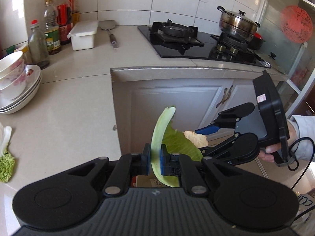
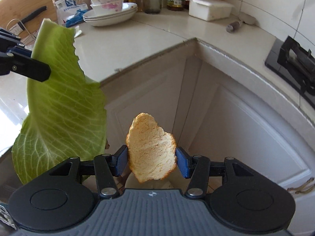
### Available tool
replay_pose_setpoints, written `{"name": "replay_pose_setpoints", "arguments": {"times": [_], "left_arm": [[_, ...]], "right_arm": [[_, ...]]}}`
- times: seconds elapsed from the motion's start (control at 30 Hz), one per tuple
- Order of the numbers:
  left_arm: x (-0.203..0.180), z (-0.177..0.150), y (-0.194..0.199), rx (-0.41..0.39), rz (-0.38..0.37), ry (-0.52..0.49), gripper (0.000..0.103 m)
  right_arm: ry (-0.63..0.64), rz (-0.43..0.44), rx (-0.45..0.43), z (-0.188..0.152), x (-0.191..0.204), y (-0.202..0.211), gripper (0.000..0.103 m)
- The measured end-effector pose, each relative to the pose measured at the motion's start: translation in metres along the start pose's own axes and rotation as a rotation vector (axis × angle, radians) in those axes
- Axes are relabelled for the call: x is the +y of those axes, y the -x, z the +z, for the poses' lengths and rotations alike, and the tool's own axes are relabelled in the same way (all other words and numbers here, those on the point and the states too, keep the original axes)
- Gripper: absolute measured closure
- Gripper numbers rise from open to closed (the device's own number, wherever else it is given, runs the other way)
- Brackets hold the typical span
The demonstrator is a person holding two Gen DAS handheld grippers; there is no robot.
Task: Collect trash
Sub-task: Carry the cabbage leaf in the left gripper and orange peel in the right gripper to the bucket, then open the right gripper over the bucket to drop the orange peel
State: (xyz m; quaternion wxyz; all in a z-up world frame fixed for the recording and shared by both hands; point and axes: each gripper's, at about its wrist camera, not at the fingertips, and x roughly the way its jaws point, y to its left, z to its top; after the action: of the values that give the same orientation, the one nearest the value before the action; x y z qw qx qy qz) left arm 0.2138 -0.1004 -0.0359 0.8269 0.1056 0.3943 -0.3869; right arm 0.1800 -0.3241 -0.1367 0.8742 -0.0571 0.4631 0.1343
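Left gripper [image 1: 156, 162] is shut tight on a cabbage leaf [image 1: 160, 137], seen first from the left wrist camera. Its two blue pads [image 1: 163, 162] squeeze the pale thick stem, and the leaf stands up and curves over to the right. It hangs in the air past the edge of the counter [image 1: 65, 106], in front of the white cupboard door [image 1: 177, 106]. Just to the right is the right gripper [image 1: 200, 139], held by a hand [image 1: 269, 153], with an orange peel [image 1: 196, 137] between its fingers. The peel sits right beside the green leaf. On the counter are stacked bowls and plates [image 1: 17, 86], some bottles [image 1: 52, 27], a white box [image 1: 83, 34] and a spatula [image 1: 110, 29]. A steel pot [image 1: 237, 24] sits on the black stove [image 1: 196, 43]. Some green scraps [image 1: 6, 165] lie at the left edge of the counter. From the right wrist camera, the right gripper [image 2: 151, 162] holds the orange peel [image 2: 151, 151], with a blue pad [image 2: 183, 164] pressing on each side. Its jaws stand partly apart because the peel is wide. The peel shows its pale inside and hangs in front of the cupboard corner [image 2: 195, 63]. The big cabbage leaf [image 2: 61, 108] hangs to the left, pinched near its top by the left gripper [image 2: 40, 71].
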Motion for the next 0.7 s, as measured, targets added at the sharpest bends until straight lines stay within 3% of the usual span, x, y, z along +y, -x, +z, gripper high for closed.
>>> {"name": "replay_pose_setpoints", "arguments": {"times": [0.2,0.7], "left_arm": [[-0.013,-0.001,-0.022,0.021,-0.025,-0.035,0.096],[-0.015,-0.006,-0.042,0.039,-0.021,-0.04,0.096]], "right_arm": [[-0.074,-0.017,0.031,-0.03,-0.019,-0.031,0.046],[-0.17,-0.059,0.129,-0.062,-0.038,-0.122,0.044]]}}
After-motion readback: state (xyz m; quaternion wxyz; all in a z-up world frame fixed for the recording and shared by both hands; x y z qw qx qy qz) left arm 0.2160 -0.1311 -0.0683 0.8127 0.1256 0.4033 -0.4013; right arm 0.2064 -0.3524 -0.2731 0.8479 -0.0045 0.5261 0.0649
